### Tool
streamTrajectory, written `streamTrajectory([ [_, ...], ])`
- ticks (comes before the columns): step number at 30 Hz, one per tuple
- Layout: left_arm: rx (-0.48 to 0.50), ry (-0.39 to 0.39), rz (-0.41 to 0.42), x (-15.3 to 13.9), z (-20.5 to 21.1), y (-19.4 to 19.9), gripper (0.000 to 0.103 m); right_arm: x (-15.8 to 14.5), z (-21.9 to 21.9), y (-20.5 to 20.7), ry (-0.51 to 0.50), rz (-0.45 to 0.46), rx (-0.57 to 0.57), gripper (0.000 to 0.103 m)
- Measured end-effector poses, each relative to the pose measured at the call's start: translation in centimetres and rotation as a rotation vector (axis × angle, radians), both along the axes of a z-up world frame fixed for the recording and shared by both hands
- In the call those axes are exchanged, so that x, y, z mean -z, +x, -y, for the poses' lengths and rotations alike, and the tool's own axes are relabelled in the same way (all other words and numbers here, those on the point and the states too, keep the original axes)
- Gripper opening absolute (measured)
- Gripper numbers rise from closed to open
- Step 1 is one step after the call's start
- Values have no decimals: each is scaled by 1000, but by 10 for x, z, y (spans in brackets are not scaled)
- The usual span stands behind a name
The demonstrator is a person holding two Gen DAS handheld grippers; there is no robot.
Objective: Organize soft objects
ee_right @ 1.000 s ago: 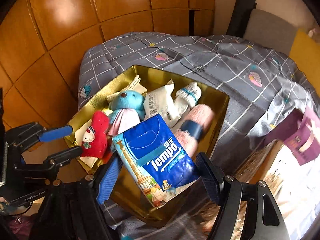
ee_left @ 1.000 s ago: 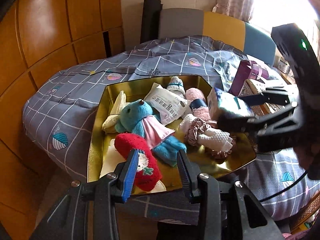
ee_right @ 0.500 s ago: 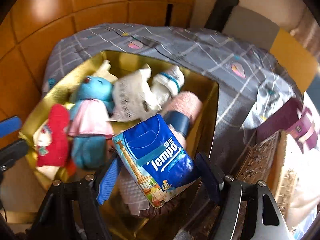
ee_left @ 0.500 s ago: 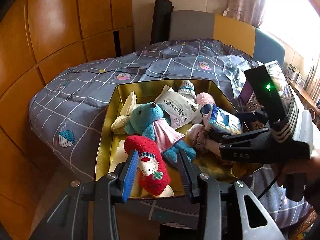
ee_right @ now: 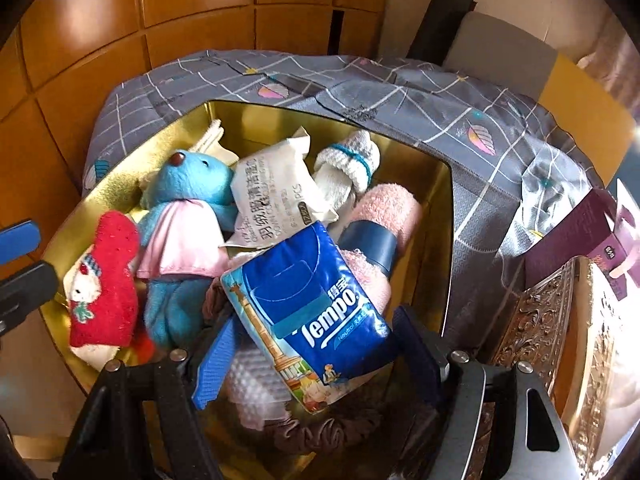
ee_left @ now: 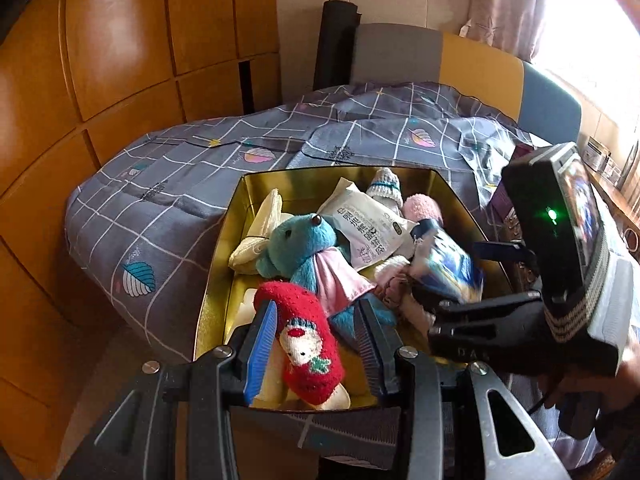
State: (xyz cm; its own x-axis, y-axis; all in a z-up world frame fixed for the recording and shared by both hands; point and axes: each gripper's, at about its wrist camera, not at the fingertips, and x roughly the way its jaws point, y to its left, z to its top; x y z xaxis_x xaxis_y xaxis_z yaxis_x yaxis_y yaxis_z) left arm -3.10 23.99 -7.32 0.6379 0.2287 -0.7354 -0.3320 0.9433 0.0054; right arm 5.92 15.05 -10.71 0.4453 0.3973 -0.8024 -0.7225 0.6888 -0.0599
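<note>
A gold tin [ee_left: 224, 264] sits on a bed covered with a grey checked quilt [ee_left: 168, 184], and it is crowded with soft things. The right gripper [ee_right: 316, 356] reaches down over the tin's near right part with a blue pack of tissues [ee_right: 304, 312] between its fingers. Its jaws are opening at this moment; the left pad appears to stand a little clear of the pack, while contact on the right side cannot be told. The pack lies tilted above a pink towel roll [ee_right: 384, 216] with a dark blue band and a brownish scrunchie [ee_right: 320, 428] at the tin's near edge.

The left gripper [ee_left: 316, 344] hovers at the near left part of the tin, its jaws about half open. A red sock [ee_left: 304, 340] with a white face on it lies between the blue pads, but whether they press on it cannot be told.

Just beyond the sock lies a blue stuffed bear [ee_left: 304, 248] in a pink cape. To its right is a white packet of wipes [ee_left: 368, 228], and at the far side a rolled white sock [ee_left: 384, 188] with a teal stripe. A cream cloth [ee_left: 260, 232] rests against the tin's left wall.

To the right of the tin, on the bed, stand a purple box [ee_right: 576, 236] and an ornate gold box [ee_right: 548, 344]. Wooden wall panels [ee_left: 120, 60] rise on the left, and a grey and yellow headboard [ee_left: 440, 56] stands at the far end.
</note>
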Motion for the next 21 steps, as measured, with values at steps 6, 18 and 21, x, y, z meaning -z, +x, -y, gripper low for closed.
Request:
streamTrajectory([
  [6,-39,27,41,-12,1,-3,40,-18,7,-13,41,84,27,98],
  [18,-89,80,155,-42,17,-13,43,-77,67,-45,188,254,244,103],
  [21,-90,77,173,-45,24,-15,62,-79,85,-49,221,253,314,103],
])
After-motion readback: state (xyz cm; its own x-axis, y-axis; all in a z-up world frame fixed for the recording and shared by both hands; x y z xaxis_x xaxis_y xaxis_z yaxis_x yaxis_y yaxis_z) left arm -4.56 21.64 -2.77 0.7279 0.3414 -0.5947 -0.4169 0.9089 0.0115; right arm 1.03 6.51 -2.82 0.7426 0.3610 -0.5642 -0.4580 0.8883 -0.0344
